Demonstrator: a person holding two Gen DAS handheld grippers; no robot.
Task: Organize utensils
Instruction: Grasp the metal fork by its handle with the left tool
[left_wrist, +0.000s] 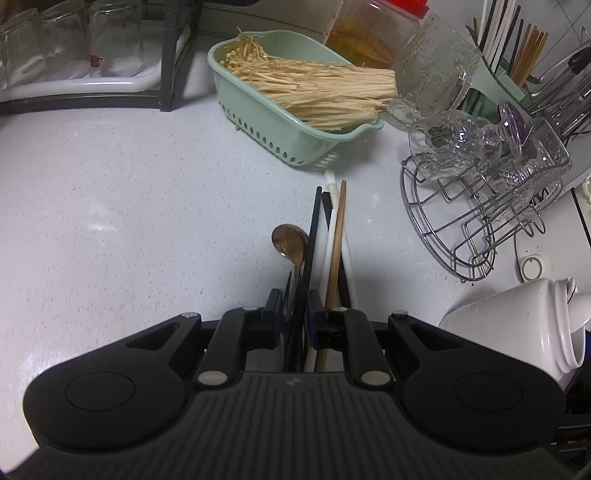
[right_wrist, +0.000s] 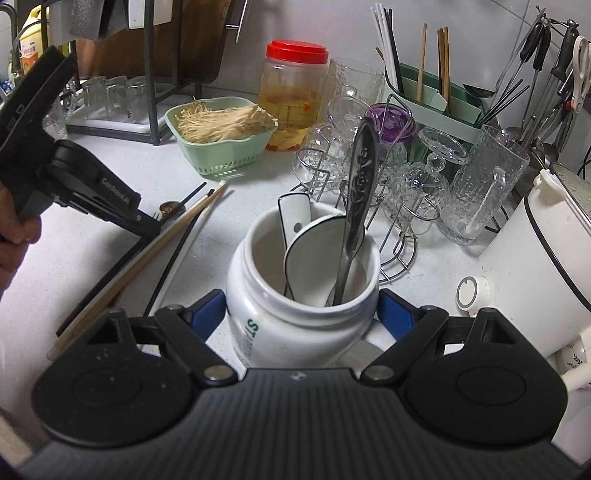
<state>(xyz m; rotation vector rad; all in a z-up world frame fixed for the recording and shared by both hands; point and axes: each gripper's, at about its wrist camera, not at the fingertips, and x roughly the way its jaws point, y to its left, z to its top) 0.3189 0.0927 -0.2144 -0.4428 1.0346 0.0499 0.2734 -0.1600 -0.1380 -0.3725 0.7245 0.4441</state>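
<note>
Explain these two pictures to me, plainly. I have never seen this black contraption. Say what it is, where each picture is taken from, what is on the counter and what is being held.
A person holds two hand-held grippers, each with a camera looking along its fingers. The left camera shows the left gripper closed on a bundle of chopsticks together with a bronze spoon. The right camera shows the right gripper with its blue pads against either side of a white jar holding spoons. The left gripper is seen there from outside. On the counter: a green basket of enoki mushrooms, a wire rack of glasses, and a red-lidded jar.
</note>
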